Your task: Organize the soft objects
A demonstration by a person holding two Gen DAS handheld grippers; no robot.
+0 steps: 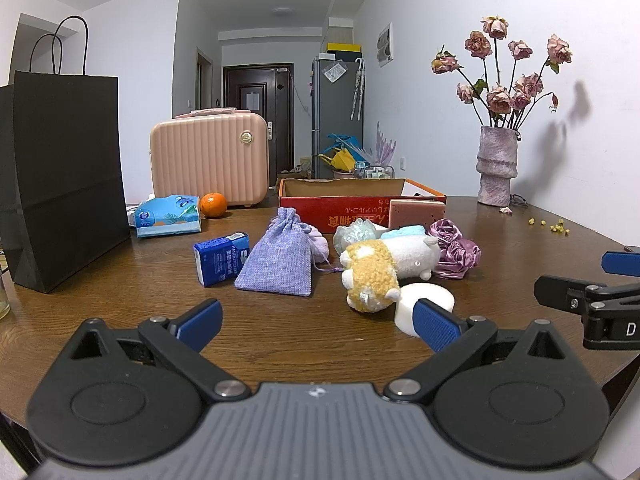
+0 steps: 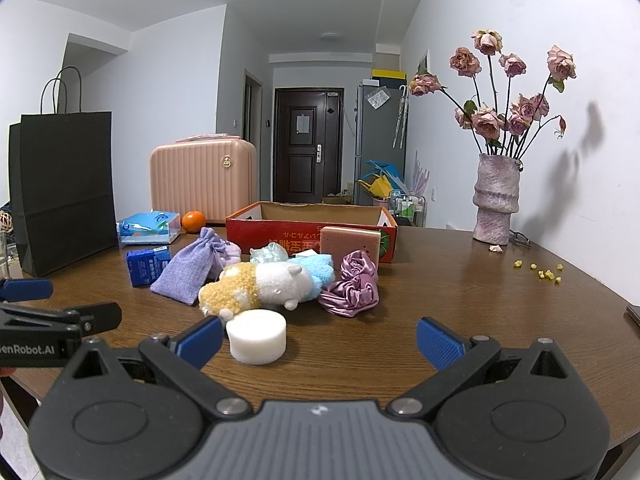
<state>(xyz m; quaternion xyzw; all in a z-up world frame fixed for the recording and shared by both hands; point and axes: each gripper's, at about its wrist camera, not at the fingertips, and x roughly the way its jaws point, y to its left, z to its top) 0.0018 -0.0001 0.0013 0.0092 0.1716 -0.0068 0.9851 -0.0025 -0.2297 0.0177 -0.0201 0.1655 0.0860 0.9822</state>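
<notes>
Clutter of soft things lay in a heap near the middle of the wooden counter (image 1: 280, 340), just in front of an open red cardboard box (image 2: 280, 230). A plush toy (image 2: 260, 286), yellow at one end and white at the other, lay on its side across the front of the heap. A white foam cylinder (image 2: 257, 336) stood just before it, nearest the cameras. To the plush's right sat a bunched purple satin cloth (image 2: 354, 288), touching it. A lilac drawstring pouch (image 1: 280, 258) lay to the left, with a small blue tissue pack (image 1: 222, 258) just beside it. A pink sponge block (image 2: 350, 242) leaned against the box front, and a pale blue fluffy piece (image 2: 320, 268) showed behind the plush.

The left claw (image 1: 318, 326) hung low over the counter's near edge, its blue pads spread wide and gripping nothing; its right pad overlapped the foam cylinder in view, though contact could not be told. The right claw (image 2: 318, 340) was likewise wide apart and empty, with its left pad just beside the cylinder.

Farther back stood a black paper bag (image 1: 64, 184), a pink ribbed case (image 1: 210, 158), an orange (image 1: 213, 205), a soft tissue packet (image 1: 168, 216) and a vase of dried roses (image 2: 496, 200).
</notes>
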